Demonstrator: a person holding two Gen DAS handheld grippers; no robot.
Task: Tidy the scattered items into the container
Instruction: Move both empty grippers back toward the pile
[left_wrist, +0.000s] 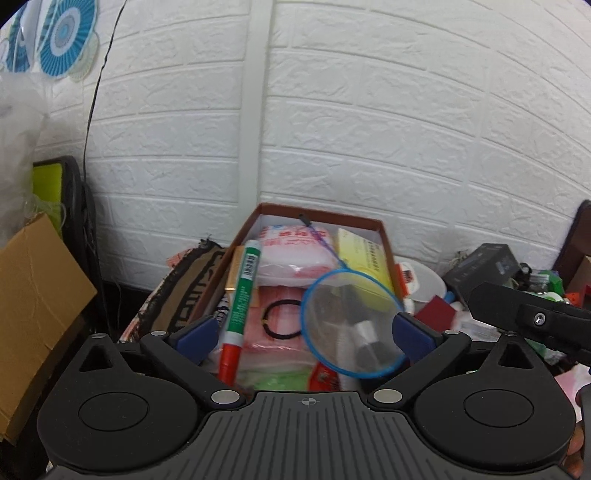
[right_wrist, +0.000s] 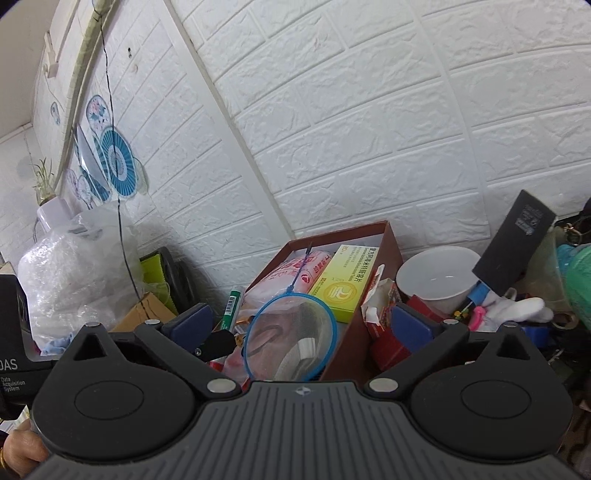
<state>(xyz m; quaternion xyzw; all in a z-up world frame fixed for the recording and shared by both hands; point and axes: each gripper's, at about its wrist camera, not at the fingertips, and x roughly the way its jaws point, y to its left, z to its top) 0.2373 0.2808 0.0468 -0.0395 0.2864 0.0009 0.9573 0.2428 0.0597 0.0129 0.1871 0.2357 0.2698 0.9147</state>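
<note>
Brown cardboard box (left_wrist: 382, 236), white-lined, set against a white brick-pattern wall (left_wrist: 369, 110); holds the gathered items. Contents, left wrist view: green marker with red cap (left_wrist: 240, 302) lying along the box's left side; black hair tie (left_wrist: 282, 319) on a pink-and-white packet (left_wrist: 291, 254); yellow medicine carton (left_wrist: 365, 258) at the right wall; blue-rimmed net scoop (left_wrist: 351, 325), thin handle running toward the far wall, resting on top of the pile with a dark and silver object dimly visible through its mesh. Left gripper (left_wrist: 306, 332): blue-padded fingers (left_wrist: 195, 332) spread wide over the box, gripping nothing. Seen only here: brown cardboard flap (left_wrist: 37, 295) at left, patterned cloth (left_wrist: 184, 288) beside the box, part of the other gripper's black body (left_wrist: 535, 317) at right. Right wrist view: same box (right_wrist: 391, 254) from its right side; scoop (right_wrist: 291, 336), marker (right_wrist: 232, 306) and carton (right_wrist: 343, 284) visible, hair tie hidden. Right gripper (right_wrist: 306, 328): fingers (right_wrist: 410, 325) likewise apart, empty, hovering at the near-right corner of the box. Seen only here: white bowl (right_wrist: 439, 280) just right of the box, black booklet (right_wrist: 513, 240) leaning behind it, clear plastic bag (right_wrist: 74, 266) at left, blue paper fans (right_wrist: 118, 162) on the wall.
</note>
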